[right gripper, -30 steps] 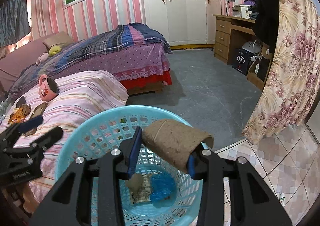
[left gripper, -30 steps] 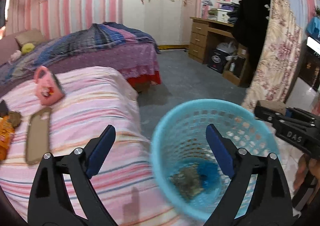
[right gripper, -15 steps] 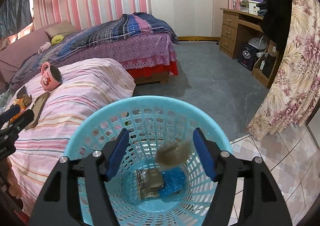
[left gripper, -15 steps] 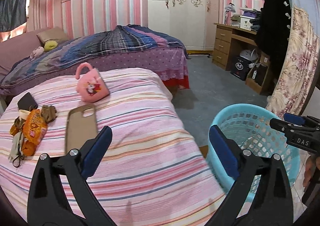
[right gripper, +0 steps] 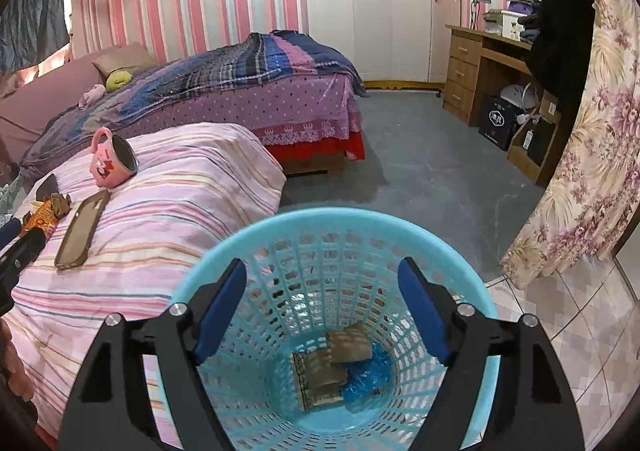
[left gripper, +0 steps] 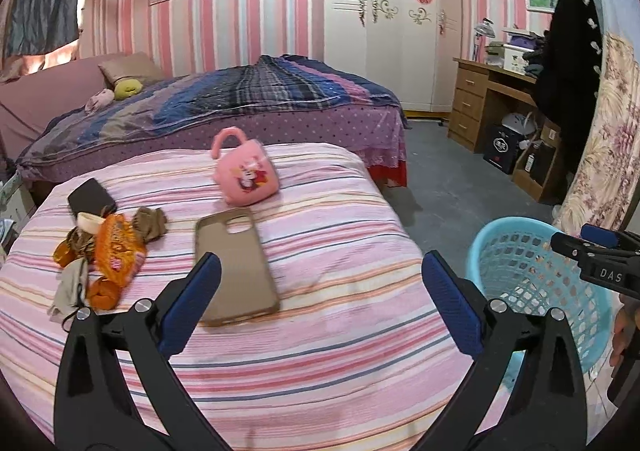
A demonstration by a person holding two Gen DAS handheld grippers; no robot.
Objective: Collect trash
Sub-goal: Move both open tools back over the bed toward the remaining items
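Right gripper (right gripper: 322,307) jaws spread, empty, over blue basket (right gripper: 280,223); cardboard tube (right gripper: 349,345) at bottom. Left gripper (left gripper: 320,303) jaws spread, empty, above striped bed (left gripper: 328,351). "DAS" readable at 3 o'clock. Orange wrapper pile (left gripper: 114,251) at 10 o'clock, phone case (left gripper: 234,263) ahead, pink mug (left gripper: 246,171) beyond.

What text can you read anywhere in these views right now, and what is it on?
"DAS": white letters on the black body of the right hand-held gripper, seen from the left wrist view.
Orange snack wrapper on the striped bed: printing too blurred to read.
Pink mug: a cartoon picture, no legible words.
Black box under the desk: a white mark, too small to read.
Red emblems on the wardrobe: not legible.
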